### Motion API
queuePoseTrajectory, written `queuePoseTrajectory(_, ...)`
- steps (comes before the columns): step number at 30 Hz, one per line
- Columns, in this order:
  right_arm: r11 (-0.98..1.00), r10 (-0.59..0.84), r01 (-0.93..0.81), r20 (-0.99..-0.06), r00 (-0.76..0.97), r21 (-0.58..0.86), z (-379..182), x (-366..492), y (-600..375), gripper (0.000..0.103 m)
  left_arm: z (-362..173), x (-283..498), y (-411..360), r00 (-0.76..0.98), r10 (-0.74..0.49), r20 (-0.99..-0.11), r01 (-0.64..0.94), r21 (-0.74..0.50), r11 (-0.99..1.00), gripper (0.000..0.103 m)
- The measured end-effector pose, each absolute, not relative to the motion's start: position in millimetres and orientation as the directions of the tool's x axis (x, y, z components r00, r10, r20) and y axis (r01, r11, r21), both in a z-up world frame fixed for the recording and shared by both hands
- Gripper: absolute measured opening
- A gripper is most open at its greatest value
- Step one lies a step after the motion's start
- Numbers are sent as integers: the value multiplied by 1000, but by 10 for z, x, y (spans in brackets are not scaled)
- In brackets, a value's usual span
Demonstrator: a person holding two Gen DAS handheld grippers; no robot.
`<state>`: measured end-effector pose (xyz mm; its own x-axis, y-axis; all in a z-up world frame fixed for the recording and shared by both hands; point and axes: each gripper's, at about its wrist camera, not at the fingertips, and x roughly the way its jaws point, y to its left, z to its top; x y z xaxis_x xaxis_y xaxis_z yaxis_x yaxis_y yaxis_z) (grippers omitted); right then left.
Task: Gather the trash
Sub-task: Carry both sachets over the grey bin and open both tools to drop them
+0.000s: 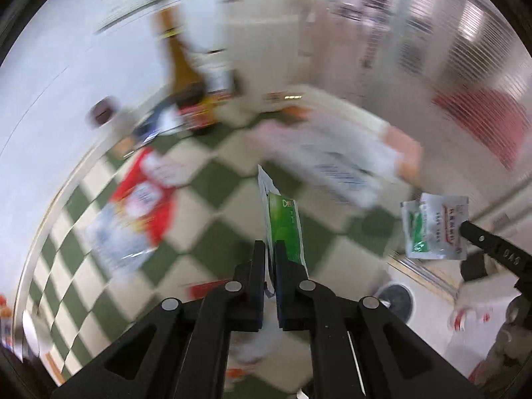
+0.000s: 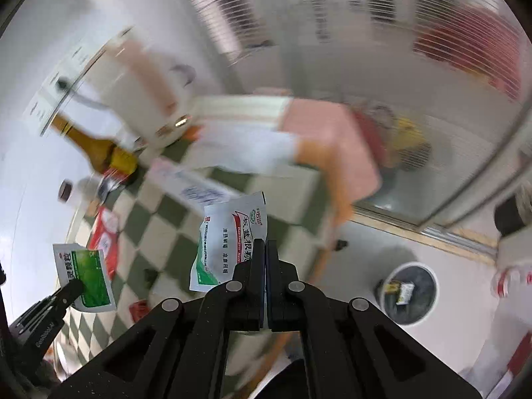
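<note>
In both tongs – sachets, seemingly pinched

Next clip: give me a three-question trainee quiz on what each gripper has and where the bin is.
1. True or false: the left gripper is shut on a green sachet.
2. What does the right gripper hold? A) brown bottle B) white sachet with red banner C) nothing
3. Fill in: in the right wrist view, the round dark bin sits on the ____ beside the checkered tablecloth.

Key: 1 true; 2 B; 3 floor.
</note>
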<state>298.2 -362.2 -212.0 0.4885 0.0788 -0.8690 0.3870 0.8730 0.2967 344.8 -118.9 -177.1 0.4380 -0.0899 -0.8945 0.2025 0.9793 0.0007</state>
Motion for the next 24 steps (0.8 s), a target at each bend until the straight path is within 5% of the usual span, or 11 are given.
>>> queuePoseTrajectory(11, 624, -55, 739, -929, 365, 253, -3041, 1393, -5526, 0, -2578, 2927, -3463, 152, -251, -956, 551, -129, 824, 3)
queuePoseTrajectory(24, 371, 47, 919, -991, 127, 136, -6303, 239, -6722, 0, -6011, 2413, -5306, -224, -89, -970, 639, -216, 738, 5)
